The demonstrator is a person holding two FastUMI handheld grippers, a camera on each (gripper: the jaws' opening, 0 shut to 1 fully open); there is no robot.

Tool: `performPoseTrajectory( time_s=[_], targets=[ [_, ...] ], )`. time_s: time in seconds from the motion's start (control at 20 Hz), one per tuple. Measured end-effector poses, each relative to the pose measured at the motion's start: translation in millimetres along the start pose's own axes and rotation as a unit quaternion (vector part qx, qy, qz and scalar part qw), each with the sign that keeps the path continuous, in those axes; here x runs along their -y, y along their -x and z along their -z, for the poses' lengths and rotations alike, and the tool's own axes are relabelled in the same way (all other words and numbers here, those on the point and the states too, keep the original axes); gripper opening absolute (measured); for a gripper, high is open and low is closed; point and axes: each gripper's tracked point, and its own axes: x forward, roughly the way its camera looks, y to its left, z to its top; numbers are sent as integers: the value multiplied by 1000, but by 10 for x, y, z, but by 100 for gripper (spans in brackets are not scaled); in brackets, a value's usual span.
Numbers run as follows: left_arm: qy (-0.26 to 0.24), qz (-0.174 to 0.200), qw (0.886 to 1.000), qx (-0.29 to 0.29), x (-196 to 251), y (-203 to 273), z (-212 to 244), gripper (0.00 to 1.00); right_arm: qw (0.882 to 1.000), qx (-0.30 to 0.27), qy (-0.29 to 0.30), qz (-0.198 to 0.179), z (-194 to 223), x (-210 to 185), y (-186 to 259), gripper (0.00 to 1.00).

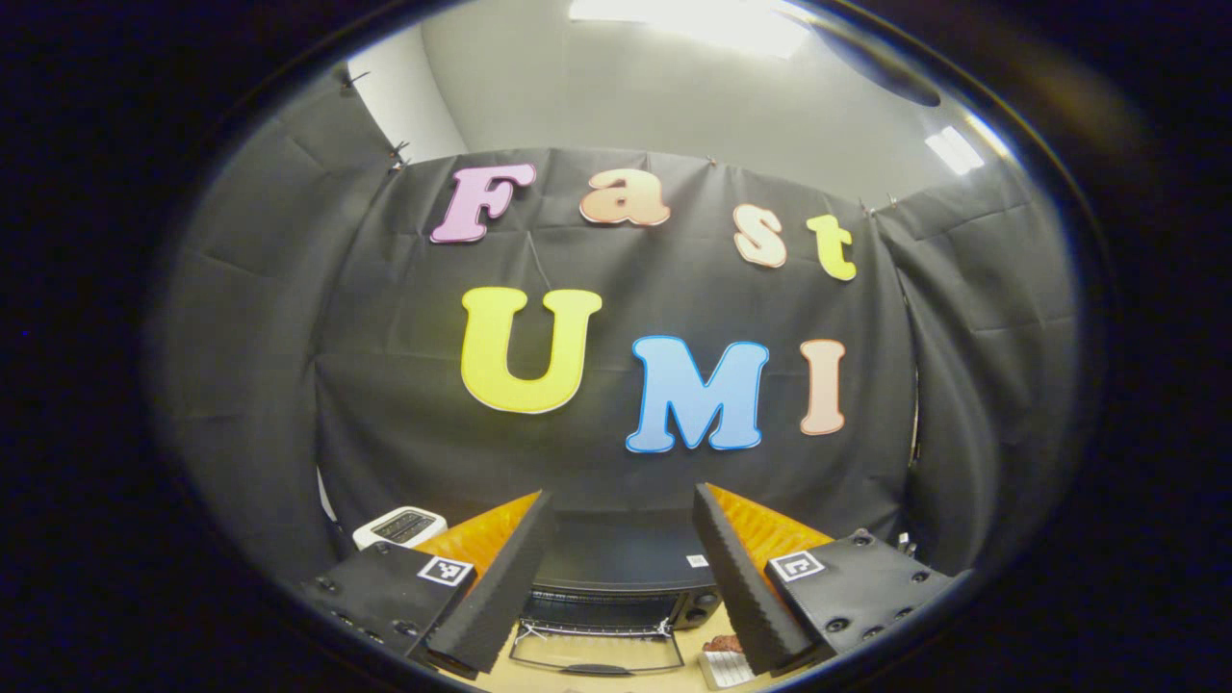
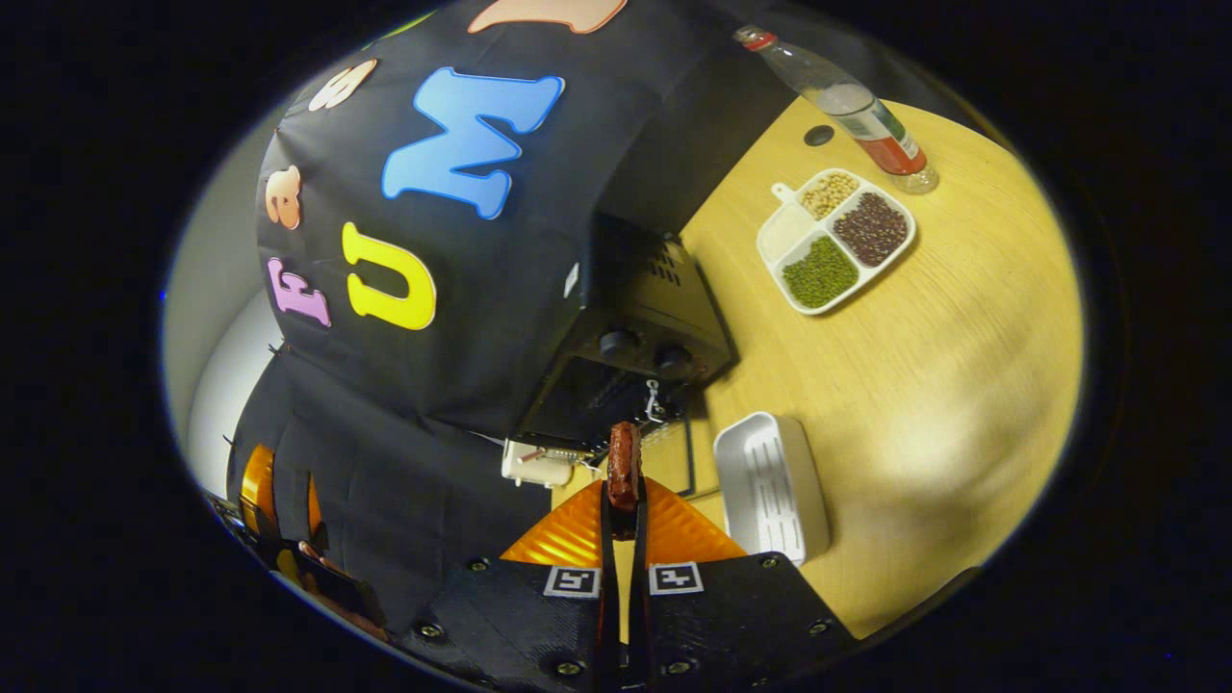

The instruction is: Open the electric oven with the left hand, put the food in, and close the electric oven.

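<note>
Closest to the lens in the right gripper view, the right claw [image 2: 624, 500] is almost closed, and both fingers press on a small reddish-brown piece of food [image 2: 624, 467]. This food hangs just in front of the electric oven [image 2: 647, 318], near its open door [image 2: 674, 452]. Beside the oven door a white ribbed tray [image 2: 770, 486] lies on the pale wooden counter [image 2: 943, 385]. Farther from the oven, on the same counter, stands a white divided dish [image 2: 835, 240] with green, dark red and pale beans in its compartments, and just beyond it a clear plastic bottle [image 2: 842, 101] with a red cap. Behind the oven the black cloth wall of the booth rises.

In the left gripper view the left claw [image 1: 616, 568] is wide open and holds nothing. Between its fingers the oven [image 1: 616, 577] is seen from the front, with the door [image 1: 597, 654] folded down onto the counter [image 1: 698, 679]. A white appliance [image 1: 399, 526] sits to one side of the oven. Above the cloth there is a grey ceiling with bright lamps [image 1: 693, 19].
</note>
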Motion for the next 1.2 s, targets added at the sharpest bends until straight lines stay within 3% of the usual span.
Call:
performPoseTrajectory(
  time_s=[0.1,0.2,0.3,0.4,0.7,0.75,1.2],
  targets=[
    [-6,0,1000,1,-132,15,-9,92,1000,9,2,-19,-19,-247,-67,4],
    [-16,-2,1000,-1,-252,29,-3,99,999,11,5,-33,-3,-455,-156,4],
    [-14,-1,1000,2,-357,75,-25,99,999,11,16,-37,26,-600,-275,4],
    [-11,-2,1000,1,-462,102,-18,96,999,13,25,-38,53,-703,-402,4],
    [-18,-13,1000,-13,-773,194,11,99,998,-1,24,-50,180,-861,-887,4],
    [-19,-17,1000,-17,-832,209,44,96,999,1,18,-46,174,-851,-980,4],
    [-17,-36,999,-28,-1159,348,86,99,999,27,-40,7,157,-649,-1840,4]
  ],
)
